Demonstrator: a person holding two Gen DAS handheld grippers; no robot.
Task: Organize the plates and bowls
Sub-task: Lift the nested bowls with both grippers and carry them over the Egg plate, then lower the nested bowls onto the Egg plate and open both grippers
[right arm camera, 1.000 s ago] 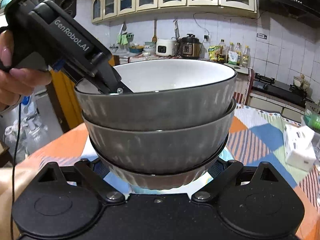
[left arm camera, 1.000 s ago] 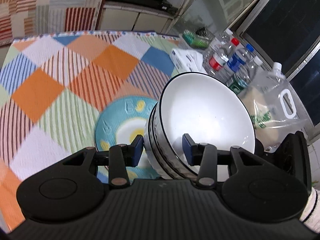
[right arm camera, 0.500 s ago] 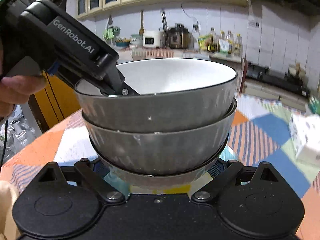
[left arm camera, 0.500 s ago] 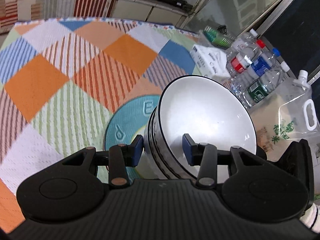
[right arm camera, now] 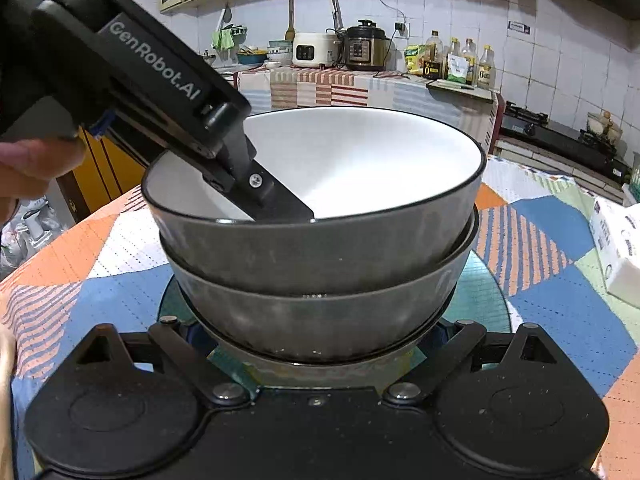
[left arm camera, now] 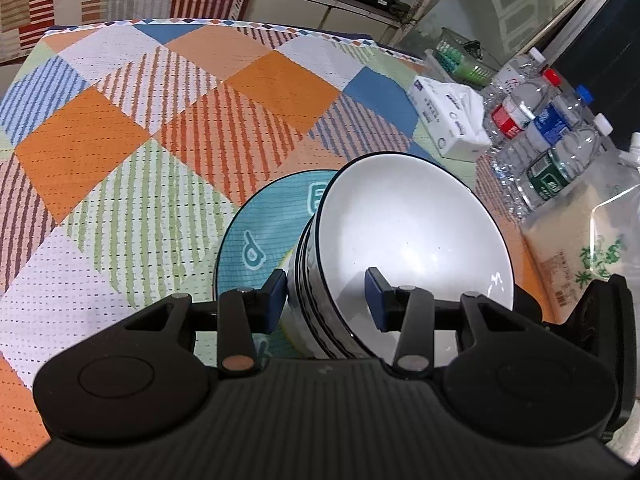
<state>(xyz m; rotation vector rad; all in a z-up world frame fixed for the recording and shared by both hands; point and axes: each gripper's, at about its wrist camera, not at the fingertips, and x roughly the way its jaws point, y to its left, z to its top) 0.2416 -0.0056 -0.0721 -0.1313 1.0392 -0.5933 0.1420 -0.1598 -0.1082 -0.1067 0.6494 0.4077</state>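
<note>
A stack of grey bowls (right arm camera: 320, 256) with white insides and black rims stands over a teal plate (left arm camera: 264, 232) on the checked tablecloth. My left gripper (left arm camera: 326, 300) is shut on the stack's near rim, one finger inside the top bowl (left arm camera: 404, 232), one outside; it also shows in the right wrist view (right arm camera: 276, 204). My right gripper (right arm camera: 320, 344) straddles the stack's base, its fingertips hidden beside the lowest bowl. The teal plate (right arm camera: 484, 292) shows below the stack.
A tissue box (left arm camera: 448, 116), several water bottles (left arm camera: 544, 136) and a plastic bag (left arm camera: 592, 240) sit at the table's right side. The tablecloth (left arm camera: 120, 140) stretches left and far. A kitchen counter with appliances (right arm camera: 344, 52) lies beyond.
The bowl stack, held by both grippers, has come down lower over the teal plate. The top bowl now sits tilted in the stack.
</note>
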